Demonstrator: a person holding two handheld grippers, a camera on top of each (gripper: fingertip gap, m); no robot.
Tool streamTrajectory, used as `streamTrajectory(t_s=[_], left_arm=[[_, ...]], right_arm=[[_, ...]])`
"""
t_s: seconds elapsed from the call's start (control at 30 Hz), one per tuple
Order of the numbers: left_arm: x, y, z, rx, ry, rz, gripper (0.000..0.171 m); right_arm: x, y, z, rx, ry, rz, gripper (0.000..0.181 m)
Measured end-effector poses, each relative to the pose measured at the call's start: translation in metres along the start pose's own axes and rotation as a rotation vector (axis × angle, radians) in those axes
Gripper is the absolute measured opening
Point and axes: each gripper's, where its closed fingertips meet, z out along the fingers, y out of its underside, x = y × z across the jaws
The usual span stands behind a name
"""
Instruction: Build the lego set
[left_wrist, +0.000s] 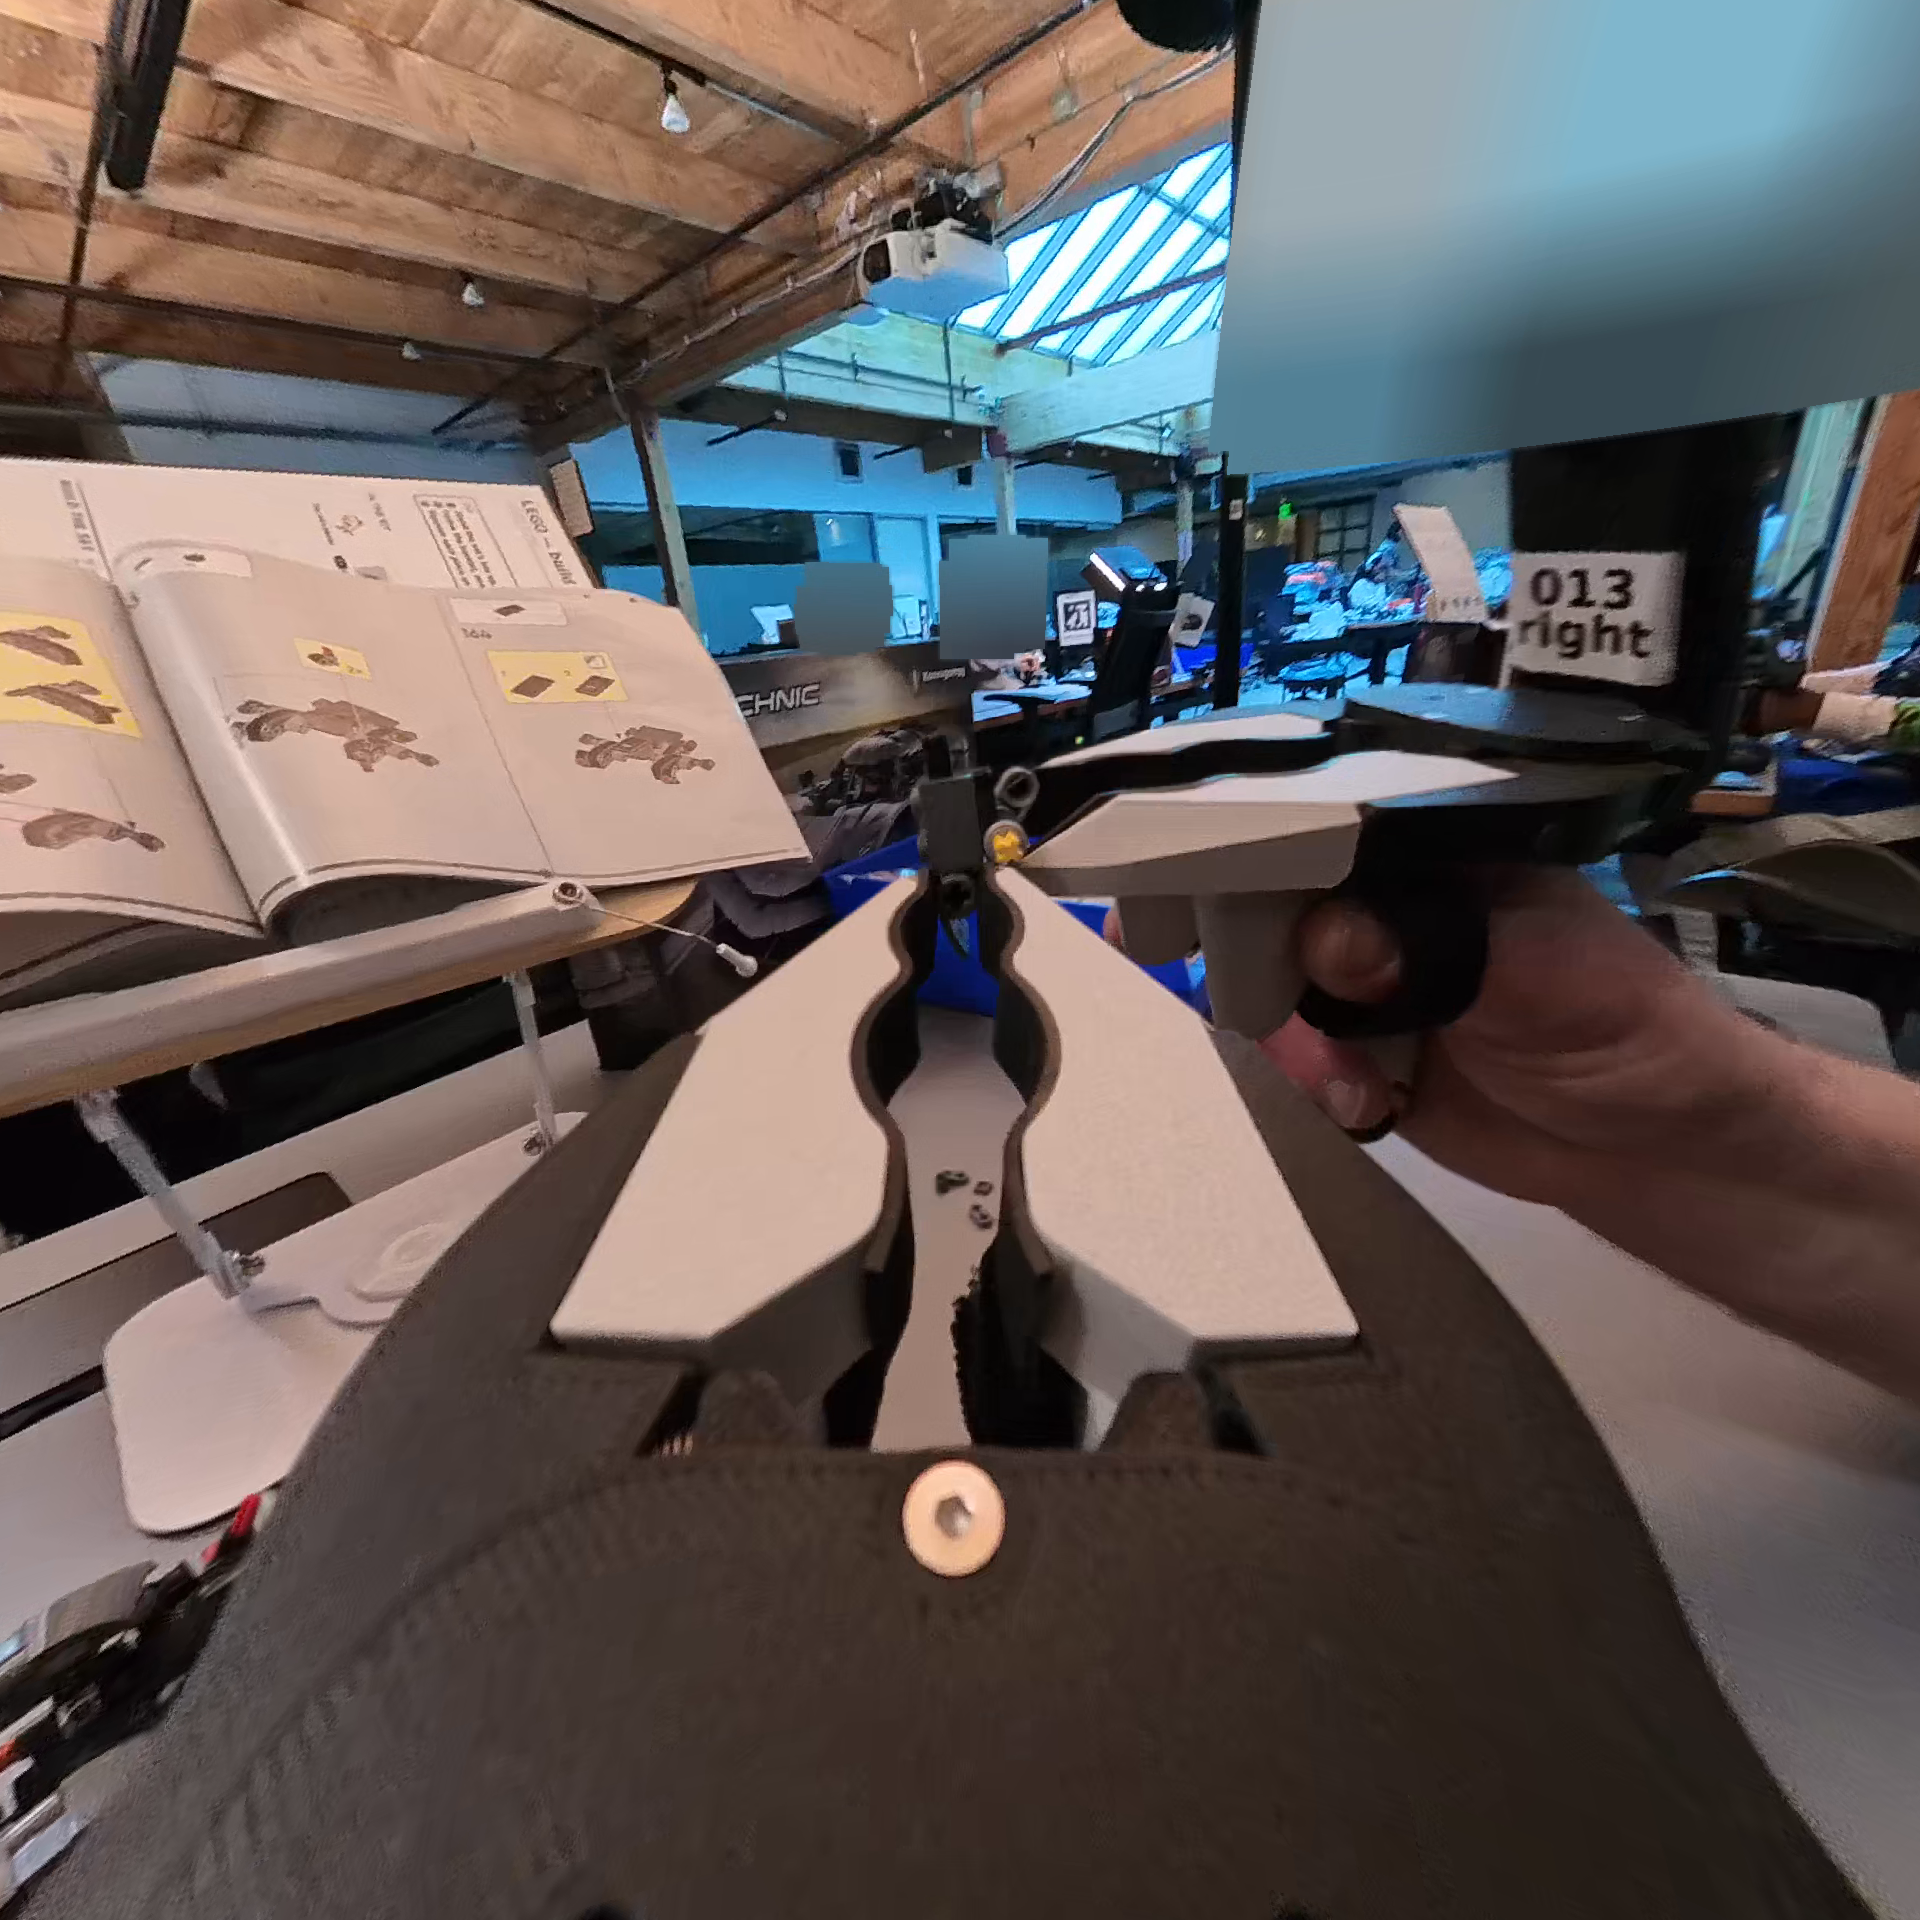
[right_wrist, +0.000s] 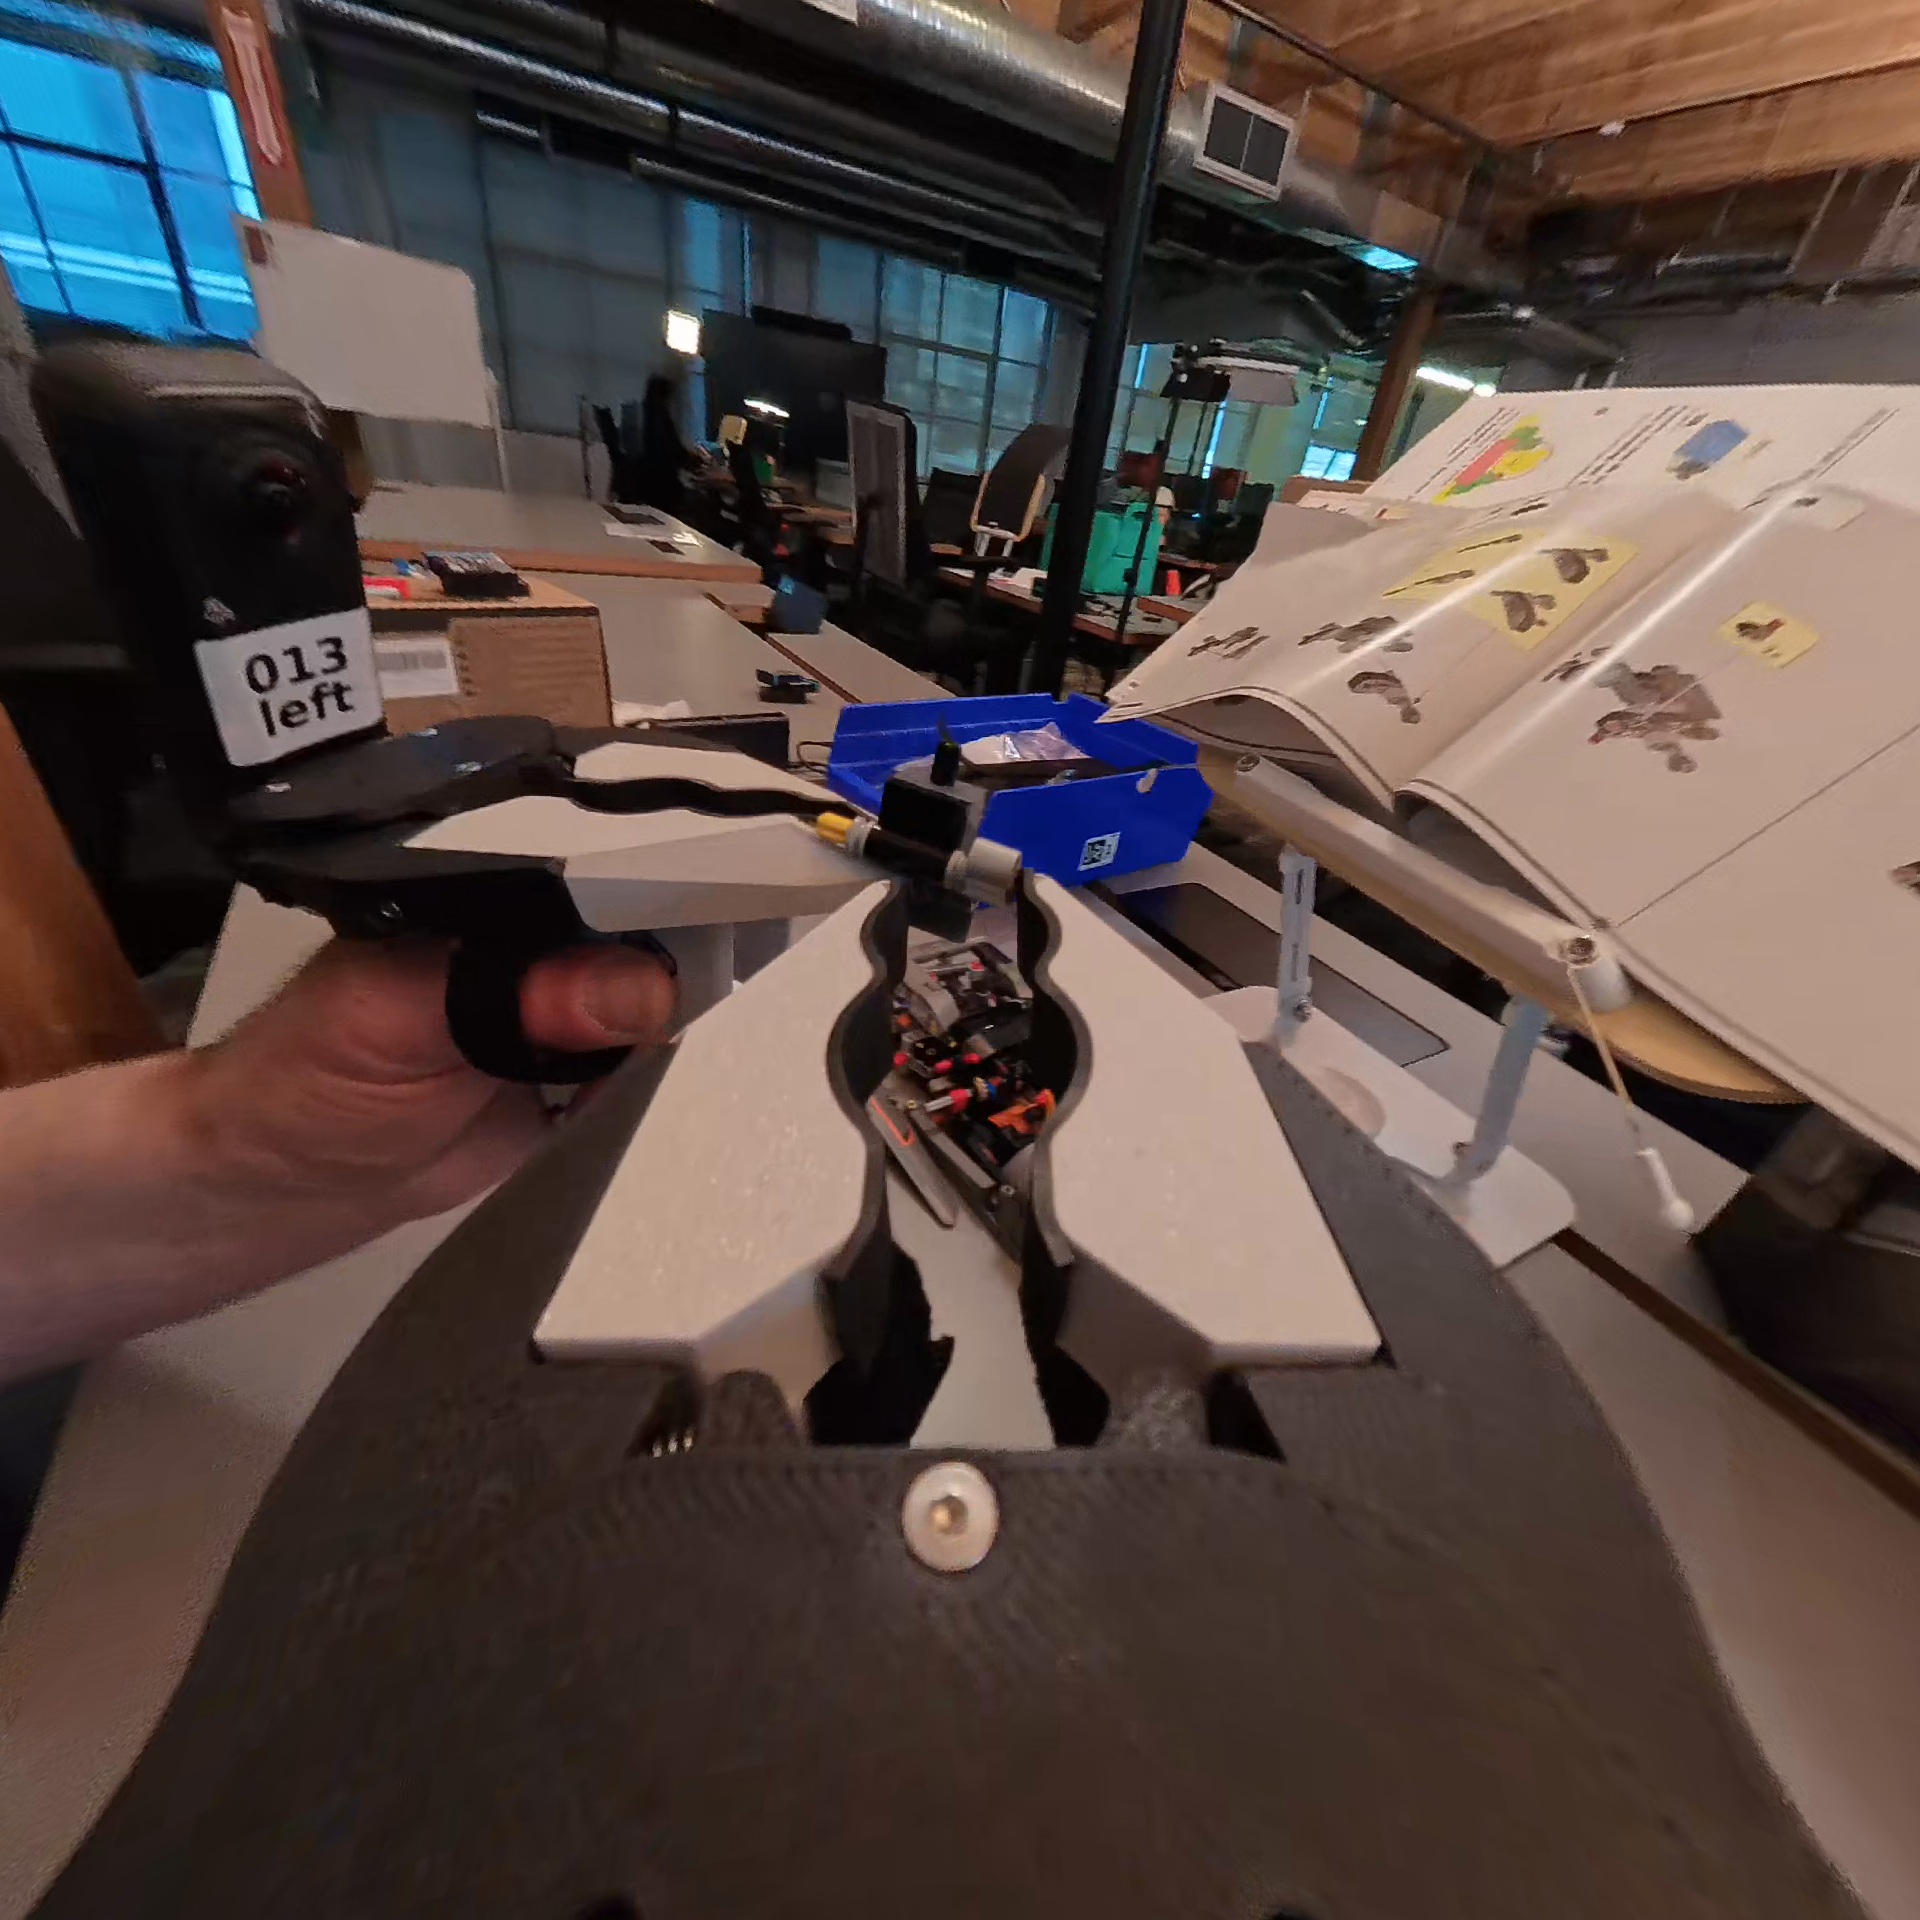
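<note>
Left tool (left_wrist: 956, 883) and right tool (right_wrist: 956, 883), hand-held, meet tip to tip, both pinched.

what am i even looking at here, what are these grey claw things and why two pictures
These are two hand-held tools, not a robot. A person squeezes a trigger handle on each, closing two grey fingers. Each picture comes from a camera mounted on one tool, looking along its own fingers, so each view also shows the other tool and the hand holding it.

In the left view, the left gripper pinches a small black lego assembly, and the right gripper meets it from the side at a yellow-tipped pin. Both look shut on it.

On the white table sit an open instruction booklet on a stand, a blue plastic bin and a partly built lego model.
</note>
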Motion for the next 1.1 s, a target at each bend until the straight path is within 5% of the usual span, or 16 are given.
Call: streamTrajectory(t_s=[0.57, 0.8, 0.97, 1.1], left_arm=[[0.0, 0.002, -0.001, -0.089, -0.118, 0.207, 0.005], [-0.005, 0.004, -0.004, -0.157, -0.137, 0.266, 0.005], [-0.013, 0.04, -0.025, -0.439, -0.036, 0.273, 0.005], [0.004, 0.094, -0.048, -0.696, 0.122, 0.2, 0.006]], right_arm=[[0.005, 0.002, 0.002, -0.07, 0.14, -0.122, 0.007], [0.007, 0.012, 0.005, -0.098, 0.078, -0.036, 0.015], [0.036, 0.054, -0.038, -0.289, 0.076, -0.07, 0.015], [0.037, 0.105, -0.07, -0.504, 0.005, -0.026, 0.013]])
